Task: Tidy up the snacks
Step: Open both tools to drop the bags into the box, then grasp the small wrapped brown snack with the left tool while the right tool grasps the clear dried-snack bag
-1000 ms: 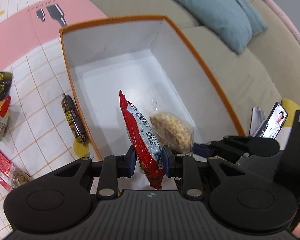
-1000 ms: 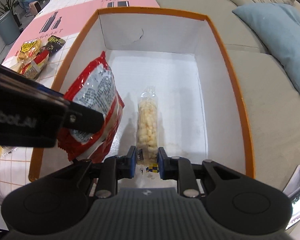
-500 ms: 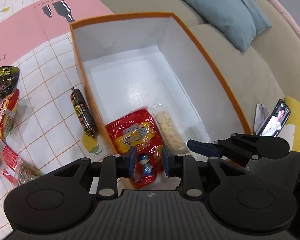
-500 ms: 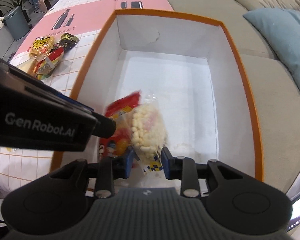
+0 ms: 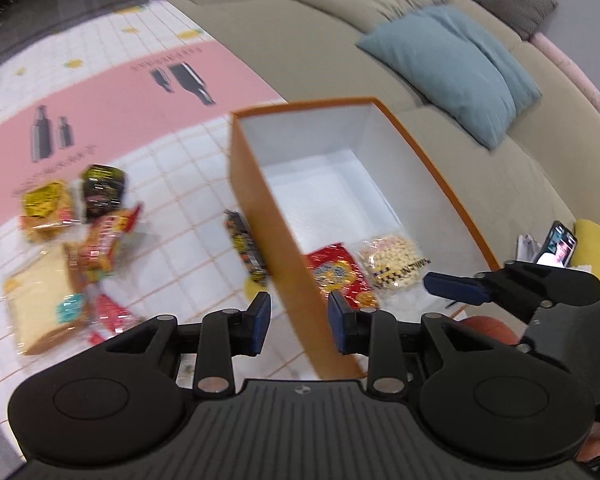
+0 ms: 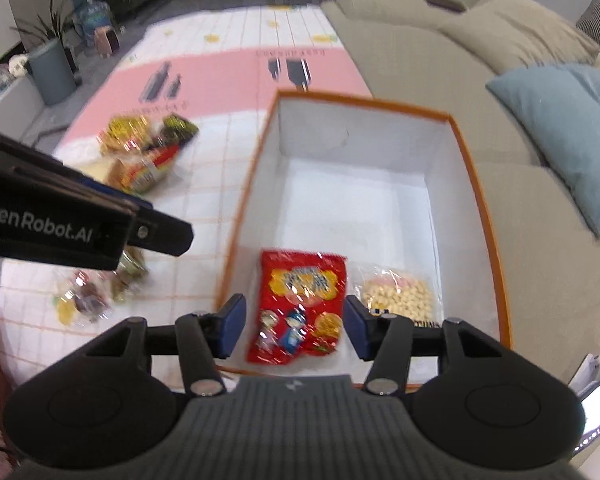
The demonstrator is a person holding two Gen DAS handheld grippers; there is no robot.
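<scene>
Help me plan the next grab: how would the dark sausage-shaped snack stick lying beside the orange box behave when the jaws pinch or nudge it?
The dark snack stick looks rounded and slim, so a sideways nudge would probably roll it. Its glossy wrapper may slip in a light pinch. It lies right against the orange box wall, which likely blocks one jaw; gripping it across its free end seems safer.

Setting: home living room. Evidence: beige sofa ahead-right of the right gripper, with a blue cushion; patterned pink-and-white mat spread ahead-left; potted plant and water jug far ahead-left, on dark floor.
</scene>
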